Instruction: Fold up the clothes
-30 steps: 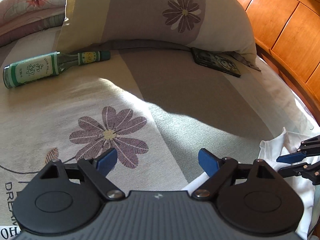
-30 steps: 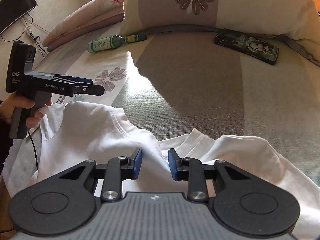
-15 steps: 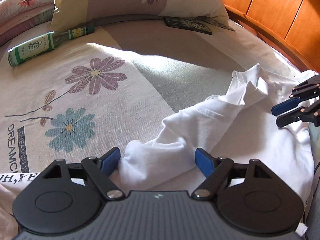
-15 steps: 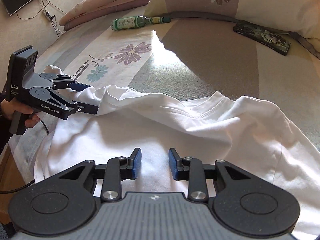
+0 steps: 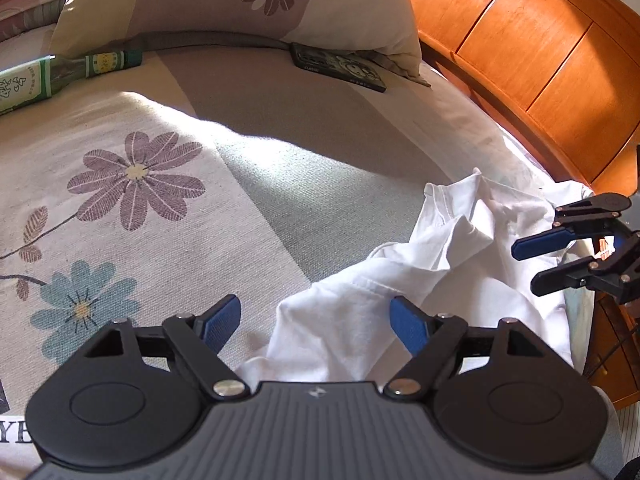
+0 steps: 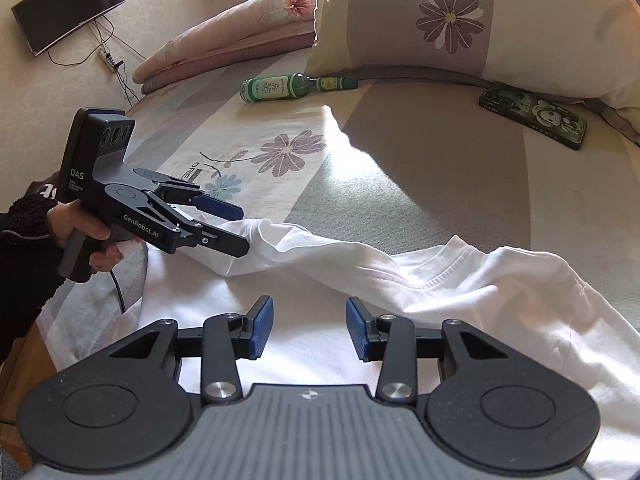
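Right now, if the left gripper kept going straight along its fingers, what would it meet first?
Most likely the bunched sleeve of the white T-shirt, which lies between the open left gripper fingers and just ahead. Beyond it is only the bedspread. Depth is hard to judge in this fisheye view.

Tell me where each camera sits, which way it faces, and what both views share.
Left wrist: on the left gripper, angled down across the bed toward the wooden headboard; open fingers straddle the white T-shirt; the right gripper enters at the right edge.
Right wrist: on the right gripper, jaws opening above the shirt, facing the pillow; a hand holds the left gripper.
Shared: shirt, green bottle, phone, pillow.
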{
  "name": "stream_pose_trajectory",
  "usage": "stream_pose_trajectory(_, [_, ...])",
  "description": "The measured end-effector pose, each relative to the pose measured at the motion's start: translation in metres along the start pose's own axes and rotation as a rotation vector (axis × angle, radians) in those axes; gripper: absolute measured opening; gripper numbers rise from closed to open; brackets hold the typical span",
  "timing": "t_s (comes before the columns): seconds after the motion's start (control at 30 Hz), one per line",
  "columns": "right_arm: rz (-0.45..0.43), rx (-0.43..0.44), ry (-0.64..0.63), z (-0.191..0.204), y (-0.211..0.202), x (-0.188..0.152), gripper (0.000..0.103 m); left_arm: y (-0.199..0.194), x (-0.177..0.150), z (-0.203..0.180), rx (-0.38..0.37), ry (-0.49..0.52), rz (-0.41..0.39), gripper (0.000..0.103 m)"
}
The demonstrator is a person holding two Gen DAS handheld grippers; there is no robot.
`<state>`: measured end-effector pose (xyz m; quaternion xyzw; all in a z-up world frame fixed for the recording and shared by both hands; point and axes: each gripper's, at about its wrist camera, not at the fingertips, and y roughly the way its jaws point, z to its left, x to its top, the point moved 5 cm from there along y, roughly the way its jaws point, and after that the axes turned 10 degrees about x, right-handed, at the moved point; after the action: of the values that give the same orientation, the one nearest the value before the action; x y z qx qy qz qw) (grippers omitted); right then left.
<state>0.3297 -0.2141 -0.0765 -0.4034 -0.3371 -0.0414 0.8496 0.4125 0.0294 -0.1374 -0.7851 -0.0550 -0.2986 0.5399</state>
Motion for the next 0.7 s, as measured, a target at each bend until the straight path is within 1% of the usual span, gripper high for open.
stream_pose_trajectory(0.1, [-0.008, -0.016, 0.015, -0.004, -0.007, -0.006, 0.047, 0.007, -0.001, 0.001, -0.134, -0.06, 0.068, 0.083])
stream_pose_trajectory(0.13, [-0.013, -0.02, 0.02, -0.005, -0.01, -0.008, 0.047, 0.006, -0.003, -0.003, -0.151, -0.057, 0.076, 0.083])
stream_pose_trajectory(0.2, [-0.025, -0.027, 0.03, -0.008, -0.017, -0.012, 0.048, -0.004, -0.009, -0.012, -0.149, -0.04, 0.067, 0.082])
stream_pose_trajectory(0.27, [-0.041, -0.032, 0.042, -0.01, -0.023, -0.017, 0.049, -0.021, -0.016, -0.024, -0.169, -0.011, 0.03, 0.083])
stream_pose_trajectory(0.37, [-0.053, -0.039, 0.065, -0.014, -0.03, -0.026, 0.05, -0.043, -0.033, -0.044, -0.201, 0.047, 0.004, 0.083])
stream_pose_trajectory(0.43, [-0.047, -0.045, 0.076, -0.017, -0.031, -0.034, 0.05, -0.052, -0.051, -0.058, -0.224, 0.093, 0.02, 0.083])
stream_pose_trajectory(0.47, [-0.04, -0.049, 0.079, -0.018, -0.031, -0.037, 0.05, -0.053, -0.057, -0.063, -0.229, 0.114, 0.031, 0.083])
stream_pose_trajectory(0.5, [-0.036, -0.051, 0.082, -0.018, -0.031, -0.04, 0.05, -0.053, -0.063, -0.067, -0.213, 0.141, 0.038, 0.083])
stream_pose_trajectory(0.6, [-0.024, -0.06, 0.092, -0.02, -0.031, -0.048, 0.05, -0.049, -0.072, -0.073, -0.134, 0.206, 0.041, 0.083])
stream_pose_trajectory(0.63, [-0.025, -0.063, 0.094, -0.02, -0.031, -0.049, 0.05, -0.046, -0.07, -0.072, -0.125, 0.206, 0.038, 0.083])
stream_pose_trajectory(0.7, [-0.03, -0.063, 0.097, -0.02, -0.032, -0.051, 0.05, -0.042, -0.063, -0.069, -0.134, 0.186, 0.025, 0.082])
